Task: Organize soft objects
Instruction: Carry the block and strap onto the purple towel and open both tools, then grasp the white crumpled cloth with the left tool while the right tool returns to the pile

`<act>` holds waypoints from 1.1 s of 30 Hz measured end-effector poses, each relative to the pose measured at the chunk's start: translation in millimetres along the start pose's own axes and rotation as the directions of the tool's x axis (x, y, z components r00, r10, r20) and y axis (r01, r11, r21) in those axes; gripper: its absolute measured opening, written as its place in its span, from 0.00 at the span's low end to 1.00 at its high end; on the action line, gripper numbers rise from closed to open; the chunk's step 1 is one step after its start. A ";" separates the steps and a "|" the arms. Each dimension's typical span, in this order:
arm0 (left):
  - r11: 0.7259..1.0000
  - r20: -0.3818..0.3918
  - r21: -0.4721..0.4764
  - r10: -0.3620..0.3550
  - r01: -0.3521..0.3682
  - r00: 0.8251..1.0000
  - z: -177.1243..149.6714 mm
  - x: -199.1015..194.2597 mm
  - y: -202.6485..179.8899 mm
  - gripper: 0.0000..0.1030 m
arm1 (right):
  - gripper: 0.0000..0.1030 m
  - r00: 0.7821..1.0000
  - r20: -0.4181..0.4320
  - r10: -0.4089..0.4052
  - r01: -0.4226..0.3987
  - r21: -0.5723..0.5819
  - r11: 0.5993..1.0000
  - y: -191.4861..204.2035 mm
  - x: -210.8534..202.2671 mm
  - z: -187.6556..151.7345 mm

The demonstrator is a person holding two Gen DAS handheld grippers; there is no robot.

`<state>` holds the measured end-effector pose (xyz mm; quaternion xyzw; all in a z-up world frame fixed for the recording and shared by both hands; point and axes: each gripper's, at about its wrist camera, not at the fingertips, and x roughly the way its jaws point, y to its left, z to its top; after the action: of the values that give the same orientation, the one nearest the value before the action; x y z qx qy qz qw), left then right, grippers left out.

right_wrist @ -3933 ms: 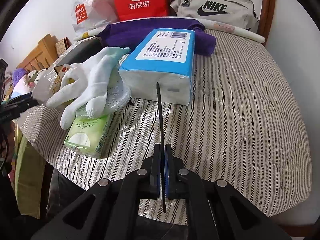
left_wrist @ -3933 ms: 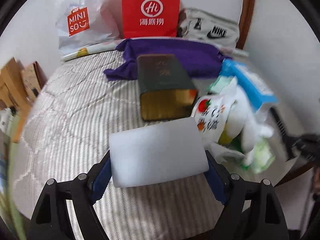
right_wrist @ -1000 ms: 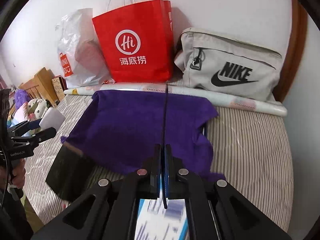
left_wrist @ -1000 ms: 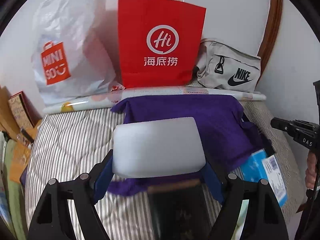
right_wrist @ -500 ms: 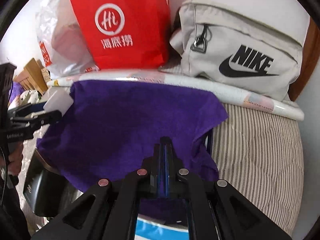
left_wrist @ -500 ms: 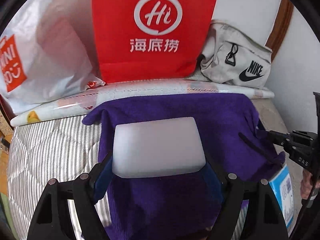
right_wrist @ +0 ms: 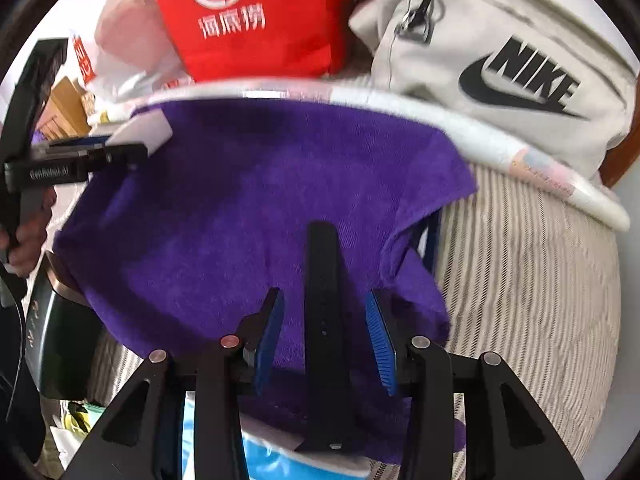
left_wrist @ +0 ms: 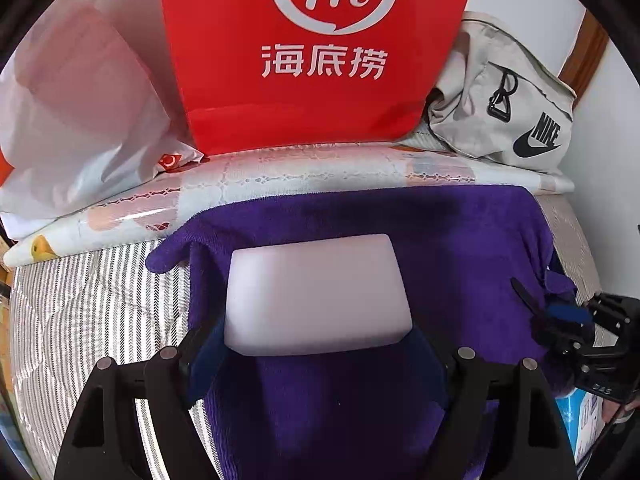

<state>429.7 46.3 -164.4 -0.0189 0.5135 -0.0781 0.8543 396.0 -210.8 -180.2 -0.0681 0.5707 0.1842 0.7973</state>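
Note:
A purple towel (left_wrist: 460, 248) lies spread on the striped bed, also in the right wrist view (right_wrist: 248, 200). My left gripper (left_wrist: 318, 344) is shut on a white soft block (left_wrist: 316, 292) and holds it just over the towel's left part. My right gripper (right_wrist: 324, 332) has its jaws apart over the towel's near right edge, with a black strap (right_wrist: 324, 320) standing between the blue pads, untouched by either. The right gripper shows at the right in the left wrist view (left_wrist: 560, 320).
A red paper bag (left_wrist: 316, 48), a white plastic bag (left_wrist: 80, 112) and a grey Nike bag (right_wrist: 500, 64) stand at the headboard behind a rolled sheet (left_wrist: 280, 176). A blue tissue pack (right_wrist: 288, 464) and a dark box (right_wrist: 60, 344) lie near the towel's front.
Both grippers moved forward and lower over the purple towel. My right gripper, shut on the black strap before, has opened. The left still holds the white block.

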 end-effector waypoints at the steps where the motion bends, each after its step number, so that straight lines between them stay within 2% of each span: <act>1: 1.000 -0.002 0.003 -0.001 0.001 1.000 0.6 1.0 -0.2 0.79 | 0.21 1.000 -0.011 -0.008 0.008 -0.002 1.000 0.1 4.3 0.1; 11: 0.999 -0.033 0.022 0.035 -0.035 0.999 8.0 9.6 0.5 0.79 | 0.19 0.999 0.046 -0.025 0.024 0.017 1.000 -8.1 -4.2 8.9; 17: 1.000 -0.050 0.018 0.024 -0.023 0.998 10.9 14.7 2.1 0.80 | 0.21 0.999 0.030 -0.035 0.034 0.021 0.999 -13.4 3.6 13.8; 18: 1.000 -0.052 0.013 0.017 -0.016 0.998 11.1 15.0 3.0 0.80 | 0.28 0.999 0.031 -0.031 0.031 0.020 0.999 -12.4 3.4 14.9; 19: 1.000 -0.051 0.007 0.006 -0.006 0.999 11.2 14.5 3.7 0.83 | 0.39 0.999 0.035 -0.031 0.030 0.021 0.999 -11.9 2.6 16.0; 22: 1.000 -0.039 -0.011 -0.026 0.025 0.999 8.1 8.4 5.3 0.89 | 0.48 0.997 0.071 -0.013 0.011 0.025 1.000 -8.6 -3.9 19.3; 30: 0.998 -0.039 -0.051 -0.032 0.030 0.999 -7.7 -19.1 9.1 0.89 | 0.50 0.989 0.150 -0.020 0.008 0.079 0.997 -9.6 -39.4 11.1; 33: 0.997 -0.006 -0.067 -0.030 0.029 1.000 -20.3 -40.9 10.7 0.87 | 0.50 0.984 0.178 -0.020 0.001 0.104 0.995 -9.0 -57.1 0.0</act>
<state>394.2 64.1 -139.4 -0.0548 0.5184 -0.0736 0.8502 383.3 -231.5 -127.7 -0.0131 0.5053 0.1556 0.8487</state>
